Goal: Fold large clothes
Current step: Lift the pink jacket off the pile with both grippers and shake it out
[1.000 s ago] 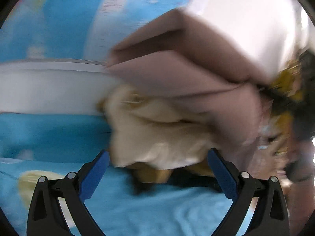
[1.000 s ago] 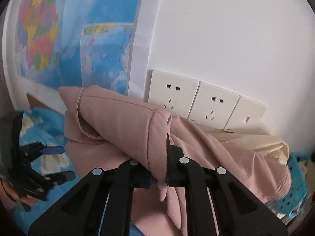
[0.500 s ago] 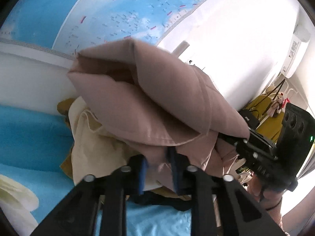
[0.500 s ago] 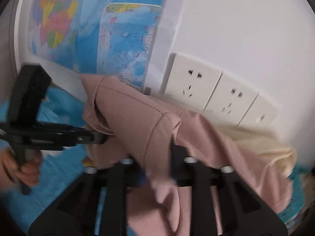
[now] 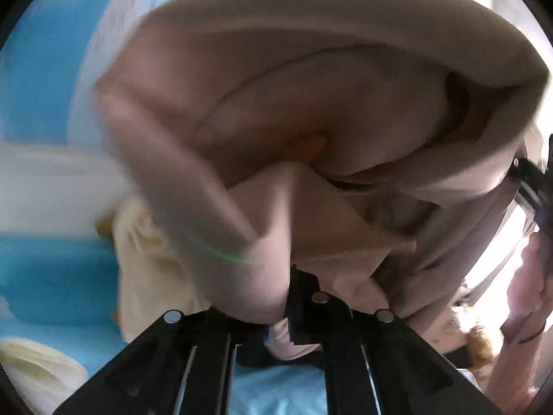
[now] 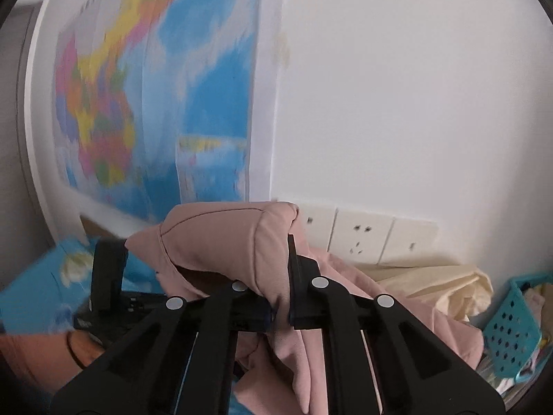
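A large dusty-pink garment point(image 5: 311, 103) hangs bunched and fills most of the left wrist view. My left gripper point(image 5: 280, 307) is shut on a fold of its cloth. In the right wrist view the same pink garment point(image 6: 221, 238) drapes over my right gripper point(image 6: 280, 307), which is shut on another fold of it. The cloth is lifted above the blue bed sheet point(image 5: 52, 269). The left gripper's black body point(image 6: 107, 276) shows at the lower left of the right wrist view.
A cream garment point(image 5: 145, 266) lies on the bed against the wall, also visible in the right wrist view point(image 6: 432, 283). A world map point(image 6: 138, 97) and wall sockets point(image 6: 363, 238) are behind. A blue perforated basket point(image 6: 515, 325) stands at the right.
My left gripper went from open and away from the cloth to shut on the pink garment. Both grippers have lifted it, and the cloth now hangs closer to the left camera.
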Available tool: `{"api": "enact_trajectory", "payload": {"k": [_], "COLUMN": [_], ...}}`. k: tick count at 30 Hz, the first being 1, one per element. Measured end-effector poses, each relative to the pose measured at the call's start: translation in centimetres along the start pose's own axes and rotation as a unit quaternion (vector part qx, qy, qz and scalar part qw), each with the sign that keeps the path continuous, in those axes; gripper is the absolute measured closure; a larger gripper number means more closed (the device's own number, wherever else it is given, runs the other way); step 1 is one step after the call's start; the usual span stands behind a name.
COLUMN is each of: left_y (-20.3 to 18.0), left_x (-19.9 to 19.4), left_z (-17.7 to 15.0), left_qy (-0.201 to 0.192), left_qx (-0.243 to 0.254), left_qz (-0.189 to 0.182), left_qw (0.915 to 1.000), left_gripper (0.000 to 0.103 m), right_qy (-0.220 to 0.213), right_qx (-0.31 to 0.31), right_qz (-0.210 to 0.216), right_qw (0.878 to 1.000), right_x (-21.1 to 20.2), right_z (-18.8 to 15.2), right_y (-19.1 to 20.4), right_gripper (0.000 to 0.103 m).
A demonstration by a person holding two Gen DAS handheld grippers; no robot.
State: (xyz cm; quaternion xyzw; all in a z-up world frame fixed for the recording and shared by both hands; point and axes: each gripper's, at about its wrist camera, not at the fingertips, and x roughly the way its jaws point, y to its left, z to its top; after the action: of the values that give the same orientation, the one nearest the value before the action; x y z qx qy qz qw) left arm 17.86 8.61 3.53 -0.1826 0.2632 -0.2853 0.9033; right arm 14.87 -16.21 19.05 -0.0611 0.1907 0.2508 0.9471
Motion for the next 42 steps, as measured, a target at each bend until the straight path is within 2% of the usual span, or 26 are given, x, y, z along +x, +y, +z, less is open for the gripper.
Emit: {"api": "enact_trajectory", "payload": {"k": [3,8,9,12,13,14,15,16,17,18,21,22,23,24,25,26,27,30,32,35,37,38,42], "left_y": [-2.1,-6.3,-8.6,-11.0,-11.6,-11.8,-11.7,-11.7,-11.7,-11.3,-11.1,-11.1,-11.0,-10.8,-11.0,-9.8,-9.9,-10.1,-12.1,-15.0,-15.9,-15.6,-18.6], "left_x": [-4.6,-12.3,-13.9,-19.0,-20.0,-21.0,-21.8,-22.1,-22.0,-21.5,-20.0,-19.7,-19.4,-18.9,-17.9,-18.3,-20.6,-26.7,-31.7,-39.1,-42.1,-42.0,-47.3], "left_z": [1.3,3.4,3.4,3.1,2.8,2.3,1.4,0.2,-1.4,-2.8,-8.2,-9.3,-9.9,-10.6,-10.6,-10.3,-9.8,-7.9,-6.8,-5.5,-5.0,-4.6,-4.9], "left_qy": [-0.048,-0.094,-0.109,-0.134,-0.134,-0.13,-0.12,-0.113,-0.101,-0.087,-0.037,-0.033,-0.027,-0.016,-0.014,-0.024,-0.052,-0.113,-0.159,-0.212,-0.238,-0.244,-0.253], "left_qx": [0.024,0.074,0.096,0.141,0.15,0.155,0.16,0.162,0.163,0.163,0.139,0.138,0.142,0.139,0.125,0.114,0.107,0.1,0.135,0.163,0.18,0.187,0.217], "left_qz": [-0.022,-0.047,-0.05,-0.05,-0.047,-0.047,-0.052,-0.046,-0.047,-0.061,-0.113,-0.11,-0.108,-0.102,-0.097,-0.086,-0.066,-0.05,-0.018,0.001,0.022,0.032,0.108], "left_qw": [0.9983,0.9917,0.9882,0.9796,0.9785,0.9782,0.9784,0.9793,0.9804,0.9809,0.9831,0.9838,0.9835,0.9848,0.9872,0.9895,0.9906,0.9873,0.9778,0.9637,0.954,0.9509,0.9365], "left_gripper": [0.099,0.099,0.099,0.096,0.085,0.066,0.054,0.034,0.024,0.023,0.026,0.043,0.078,0.096,0.099,0.1,0.1,0.1,0.1,0.099,0.099,0.099,0.099], "right_qy": [-0.043,-0.108,-0.12,-0.152,-0.157,-0.162,-0.163,-0.164,-0.163,-0.162,-0.149,-0.145,-0.137,-0.132,-0.127,-0.125,-0.127,-0.142,-0.155,-0.169,-0.177,-0.177,-0.167], "right_qx": [0.013,0.027,0.021,0.006,0.004,0.003,0.003,0.003,0.0,-0.002,-0.001,-0.002,-0.005,-0.008,-0.01,-0.018,-0.02,-0.021,-0.018,-0.008,-0.004,-0.003,0.0], "right_qz": [-0.012,-0.005,-0.003,0.006,0.013,0.019,0.026,0.034,0.043,0.048,0.071,0.074,0.081,0.085,0.088,0.087,0.089,0.101,0.114,0.128,0.144,0.154,0.189], "right_qw": [0.999,0.994,0.993,0.988,0.987,0.987,0.986,0.986,0.986,0.986,0.986,0.987,0.987,0.988,0.988,0.988,0.988,0.984,0.981,0.977,0.974,0.972,0.968], "right_x": [-4.7,-13.6,-15.3,-19.5,-20.4,-21.5,-22.1,-22.4,-22.7,-23.0,-23.1,-23.1,-23.0,-23.4,-23.6,-24.1,-24.9,-27.8,-30.0,-32.4,-33.8,-34.2,-34.9], "right_z": [1.6,4.2,4.6,5.6,5.8,5.9,5.9,5.8,5.5,5.5,4.5,4.1,3.8,3.5,3.2,3.0,2.7,2.4,2.5,2.4,2.1,1.8,0.4], "right_y": [-1.0,-1.3,-0.7,1.4,1.9,2.8,3.3,3.9,4.8,5.2,7.2,7.7,8.6,9.0,9.4,10.3,10.5,10.9,11.3,11.1,11.5,11.8,13.0], "right_gripper": [0.097,0.097,0.097,0.097,0.097,0.097,0.097,0.097,0.097,0.097,0.097,0.097,0.097,0.097,0.097,0.097,0.097,0.097,0.097,0.097,0.096,0.096,0.096]}}
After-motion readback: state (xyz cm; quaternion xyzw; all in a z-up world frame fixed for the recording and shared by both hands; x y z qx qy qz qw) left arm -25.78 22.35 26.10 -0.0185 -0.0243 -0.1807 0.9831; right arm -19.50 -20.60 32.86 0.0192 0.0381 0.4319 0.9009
